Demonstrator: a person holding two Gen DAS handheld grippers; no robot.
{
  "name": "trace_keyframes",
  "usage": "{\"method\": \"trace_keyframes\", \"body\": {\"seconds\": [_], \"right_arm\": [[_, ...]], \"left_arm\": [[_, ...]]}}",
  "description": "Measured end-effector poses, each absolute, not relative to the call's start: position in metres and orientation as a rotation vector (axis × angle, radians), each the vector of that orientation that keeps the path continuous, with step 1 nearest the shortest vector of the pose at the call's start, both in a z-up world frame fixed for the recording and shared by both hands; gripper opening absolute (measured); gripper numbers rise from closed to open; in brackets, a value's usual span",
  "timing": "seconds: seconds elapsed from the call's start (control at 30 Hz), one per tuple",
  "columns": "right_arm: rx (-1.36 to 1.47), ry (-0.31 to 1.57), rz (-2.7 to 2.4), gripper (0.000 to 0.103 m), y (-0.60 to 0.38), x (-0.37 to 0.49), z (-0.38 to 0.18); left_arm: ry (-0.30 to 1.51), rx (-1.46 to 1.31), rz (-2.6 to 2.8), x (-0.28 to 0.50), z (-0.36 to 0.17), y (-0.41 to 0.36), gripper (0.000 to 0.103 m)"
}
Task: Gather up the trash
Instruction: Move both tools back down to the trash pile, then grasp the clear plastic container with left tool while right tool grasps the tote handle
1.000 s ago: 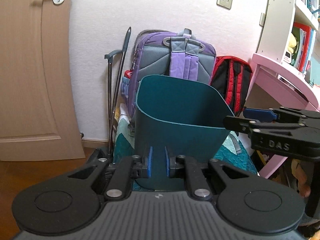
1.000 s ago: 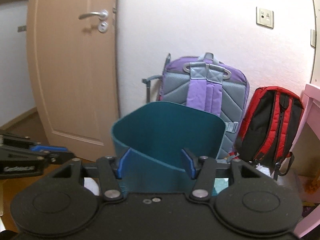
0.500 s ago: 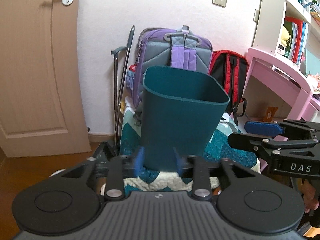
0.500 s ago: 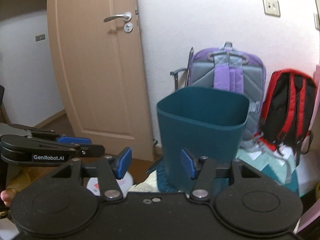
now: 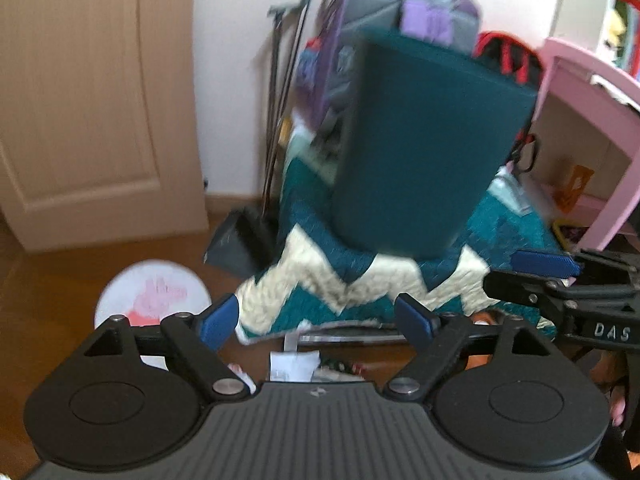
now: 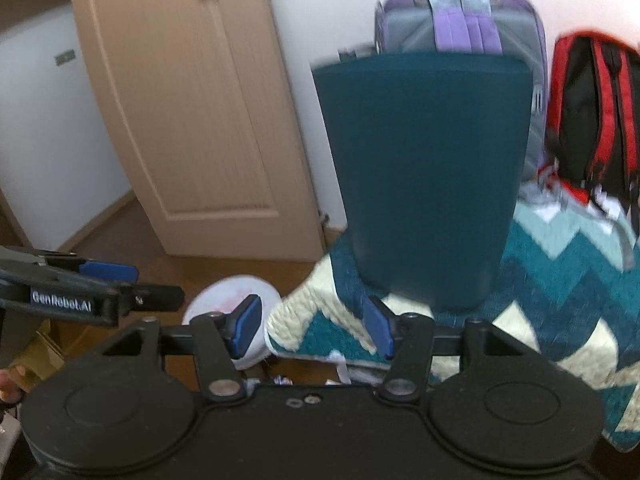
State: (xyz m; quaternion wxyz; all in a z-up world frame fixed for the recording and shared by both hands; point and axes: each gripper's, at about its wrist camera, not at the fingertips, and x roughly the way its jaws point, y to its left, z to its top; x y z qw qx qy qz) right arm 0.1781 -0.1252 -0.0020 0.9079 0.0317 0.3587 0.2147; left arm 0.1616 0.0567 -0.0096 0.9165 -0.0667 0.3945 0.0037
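Fingers of the left gripper [image 5: 318, 320] stand wide and are opening, nothing between the blue pads; through the gap at lower centre show only a zigzag blanket [image 5: 360, 284] edge and white paper scraps [image 5: 294, 364] on the brown floor [image 5: 52, 284]. Right gripper [image 6: 312, 328] fingers are also apart and hold nothing, with the blanket corner showing between them. Teal bin [image 5: 424, 144] sits upright on the blanket at centre frame in both views, apart from both grippers, its image blurred. Behind it, upper centre, a purple backpack [image 6: 464, 28] leans on the wall; a red backpack [image 6: 592, 112] is at the right edge. White disc [image 5: 154, 300] with a pink figure lies on the floor at lower left of the left view, just beyond the left finger. Door [image 6: 188, 112] fills the upper left. Dustpan [image 5: 240, 240] stands left of the blanket, by the wall. Pink desk [image 5: 592, 128] at right of the left view.
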Motion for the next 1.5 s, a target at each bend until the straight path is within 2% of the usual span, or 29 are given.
{"method": "trace_keyframes", "body": {"seconds": [0.33,0.77,1.07,1.5], "right_arm": [[0.087,1.087,0.351,0.056,-0.120,0.231,-0.138],[0.199,1.451,0.221,0.056,-0.123,0.265,-0.327],[0.299,1.574,0.182,0.056,-0.122,0.283,-0.415],[0.300,1.607,0.139,0.057,-0.120,0.298,-0.491]], "left_arm": [[1.041,-0.148,0.026,0.217,-0.125,0.087,0.085],[1.376,-0.025,-0.052,0.286,-0.295,0.072,0.085],[1.495,-0.032,-0.030,0.309,-0.390,0.066,0.085],[1.571,-0.161,-0.005,0.326,-0.464,0.079,0.085]]}}
